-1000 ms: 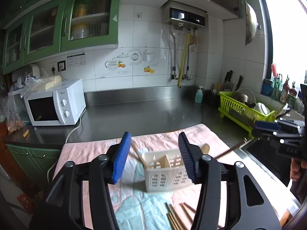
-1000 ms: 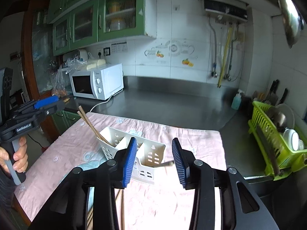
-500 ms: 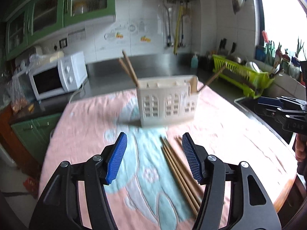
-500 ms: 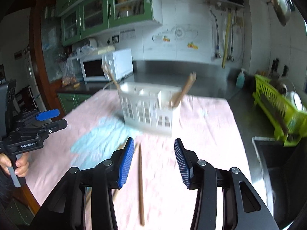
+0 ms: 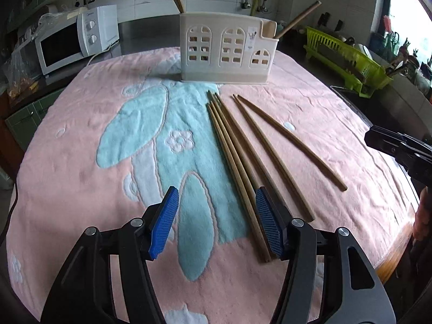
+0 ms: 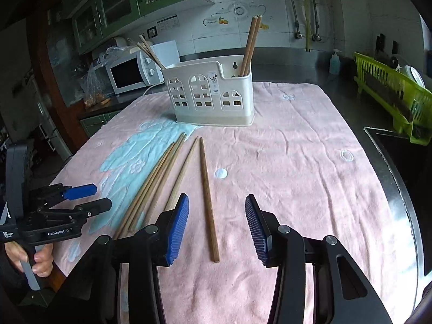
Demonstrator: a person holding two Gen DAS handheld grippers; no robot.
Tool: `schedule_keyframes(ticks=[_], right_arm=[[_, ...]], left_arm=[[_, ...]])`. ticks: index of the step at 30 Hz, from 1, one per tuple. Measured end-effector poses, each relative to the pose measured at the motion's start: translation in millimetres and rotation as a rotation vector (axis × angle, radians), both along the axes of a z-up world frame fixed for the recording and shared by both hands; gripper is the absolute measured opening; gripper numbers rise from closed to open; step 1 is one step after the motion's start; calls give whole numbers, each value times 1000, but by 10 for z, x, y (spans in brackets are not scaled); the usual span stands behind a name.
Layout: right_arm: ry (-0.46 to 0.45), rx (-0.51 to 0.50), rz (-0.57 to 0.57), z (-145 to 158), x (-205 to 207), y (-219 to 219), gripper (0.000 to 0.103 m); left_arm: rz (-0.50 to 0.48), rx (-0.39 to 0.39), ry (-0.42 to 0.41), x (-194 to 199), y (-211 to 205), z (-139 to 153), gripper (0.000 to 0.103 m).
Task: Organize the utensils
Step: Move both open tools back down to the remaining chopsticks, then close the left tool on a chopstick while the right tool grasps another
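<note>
A cream utensil holder (image 5: 228,50) (image 6: 212,94) stands at the far side of the pink towel, with chopsticks upright in its left and right ends. Several wooden chopsticks (image 5: 237,162) (image 6: 159,178) lie loose on the towel in front of it. One lone chopstick (image 6: 207,197) lies between my right gripper's fingers. My left gripper (image 5: 217,221) is open and empty, low over the near ends of the chopstick bundle. My right gripper (image 6: 216,228) is open and empty, just above the towel.
A pink and teal towel (image 5: 81,140) (image 6: 310,162) covers the table. A white microwave (image 5: 78,37) stands at the back left. A green dish rack (image 5: 348,59) (image 6: 394,94) and a sink (image 6: 399,156) are at the right. The counter lies behind.
Both grippers have dropped from high above the holder and tilted down toward the towel near the loose chopsticks. Both stay open and empty.
</note>
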State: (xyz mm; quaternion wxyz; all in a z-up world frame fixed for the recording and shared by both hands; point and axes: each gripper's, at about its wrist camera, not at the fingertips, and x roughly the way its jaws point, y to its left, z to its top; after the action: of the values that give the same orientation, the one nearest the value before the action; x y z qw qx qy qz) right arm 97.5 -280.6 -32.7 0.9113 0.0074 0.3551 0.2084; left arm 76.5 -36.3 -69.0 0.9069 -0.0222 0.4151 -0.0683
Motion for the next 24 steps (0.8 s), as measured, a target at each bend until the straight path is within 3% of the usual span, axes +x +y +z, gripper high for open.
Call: schedule_keyframes(ticks=[13,21,24], right_arm=[[43,8,-1,-149,1,-20,43],[57,-3,9,-209,5,33,43],[62,-1,9,-229,14,39,43]], left_arm=[[-4,10,65,21,-115,-236,57],[19,50,48,31,-86,-209,56],[23,31,60,45,-78,-211,55]])
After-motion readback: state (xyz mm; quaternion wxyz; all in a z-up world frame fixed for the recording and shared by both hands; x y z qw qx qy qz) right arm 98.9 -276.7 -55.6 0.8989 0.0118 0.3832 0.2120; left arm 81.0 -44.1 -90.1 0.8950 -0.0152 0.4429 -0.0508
